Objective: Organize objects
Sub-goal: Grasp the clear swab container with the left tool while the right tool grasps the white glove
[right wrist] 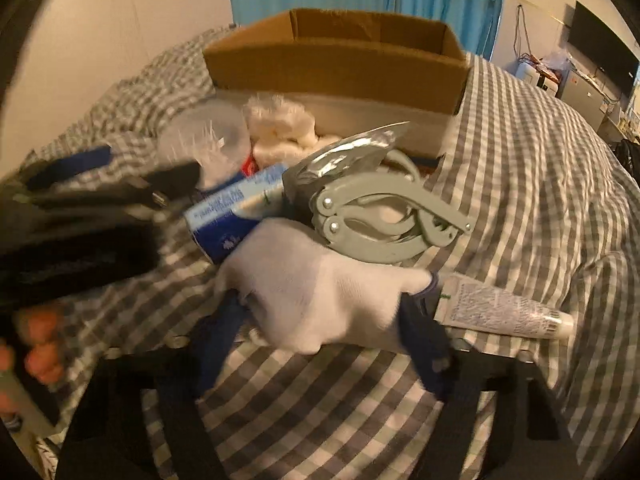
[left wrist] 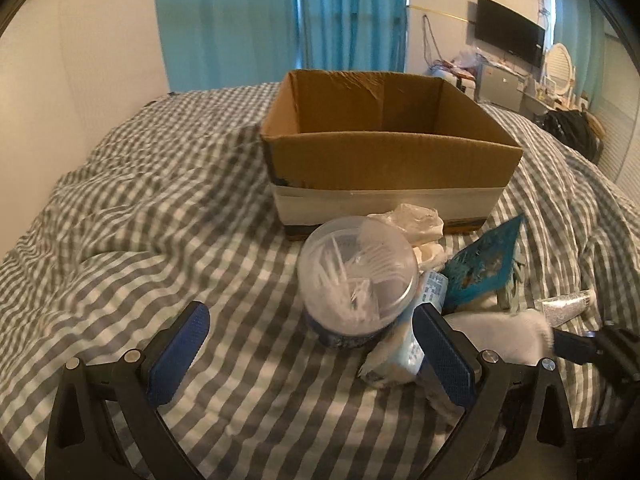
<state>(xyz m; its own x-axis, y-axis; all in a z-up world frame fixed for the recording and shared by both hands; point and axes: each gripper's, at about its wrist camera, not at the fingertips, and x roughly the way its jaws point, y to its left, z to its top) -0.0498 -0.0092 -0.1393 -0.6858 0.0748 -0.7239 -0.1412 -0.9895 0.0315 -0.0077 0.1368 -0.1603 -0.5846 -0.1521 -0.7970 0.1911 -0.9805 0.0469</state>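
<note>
With the right tongs [right wrist: 320, 320] pinching the white glove [right wrist: 312, 280] and the left tongs [left wrist: 308, 356] spread, lift clear of the tube [right wrist: 504, 312] and release over the box [right wrist: 340, 64].

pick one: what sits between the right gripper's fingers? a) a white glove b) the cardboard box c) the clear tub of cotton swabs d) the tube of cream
a: in the right wrist view the white glove lies between the right gripper and its blue fingers, while the tube lies just outside them on the checked bedding.
</note>
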